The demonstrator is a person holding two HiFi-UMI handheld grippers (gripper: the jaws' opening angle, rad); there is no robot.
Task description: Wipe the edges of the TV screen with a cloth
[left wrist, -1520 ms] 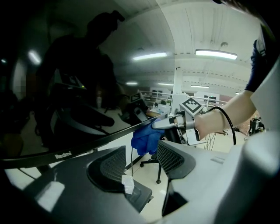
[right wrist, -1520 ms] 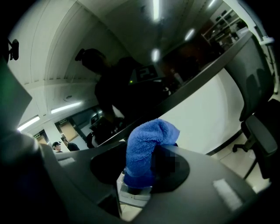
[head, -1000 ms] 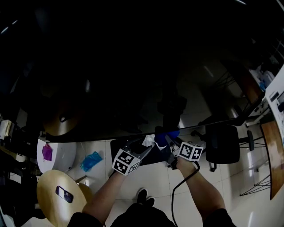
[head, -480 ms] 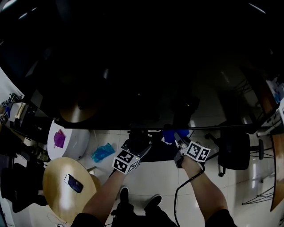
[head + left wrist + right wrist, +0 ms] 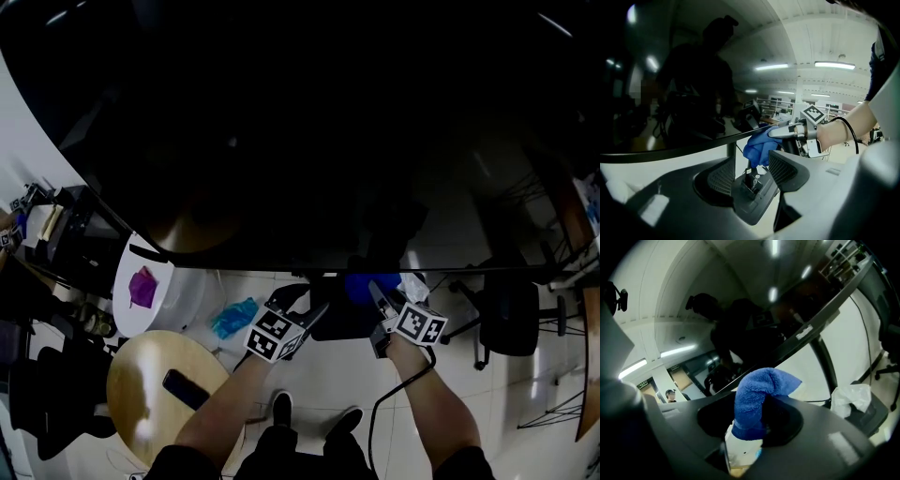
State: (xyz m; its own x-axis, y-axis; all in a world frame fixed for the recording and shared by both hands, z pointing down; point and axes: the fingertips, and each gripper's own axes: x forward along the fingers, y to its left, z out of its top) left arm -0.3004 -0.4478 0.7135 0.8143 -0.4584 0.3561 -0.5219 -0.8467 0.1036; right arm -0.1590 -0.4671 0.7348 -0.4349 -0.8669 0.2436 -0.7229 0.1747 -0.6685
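My right gripper (image 5: 375, 291) pinches the cloth (image 5: 757, 390) at the TV edge (image 5: 469, 270), 12 o'clock; left gripper (image 5: 750, 183) hangs half-open, empty. Friction could tug the cloth loose.

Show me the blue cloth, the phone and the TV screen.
blue cloth (image 5: 757, 392): right gripper view, middle of its fold.
phone (image 5: 187, 390): head view, centre of its dark face.
TV screen (image 5: 281, 122): head view, on the dark glass.

Glossy white tile floor (image 5: 323, 370) w/ glare. Round wooden table (image 5: 141, 375) at lower left w/ a dark phone (image 5: 186, 389) on it; white round stool or bin (image 5: 178, 292) just beside, teal bag (image 5: 234, 317) on floor, black office chair (image 5: 506, 319) at right. Long strip lights (image 5: 834, 64) on pale ceiling.
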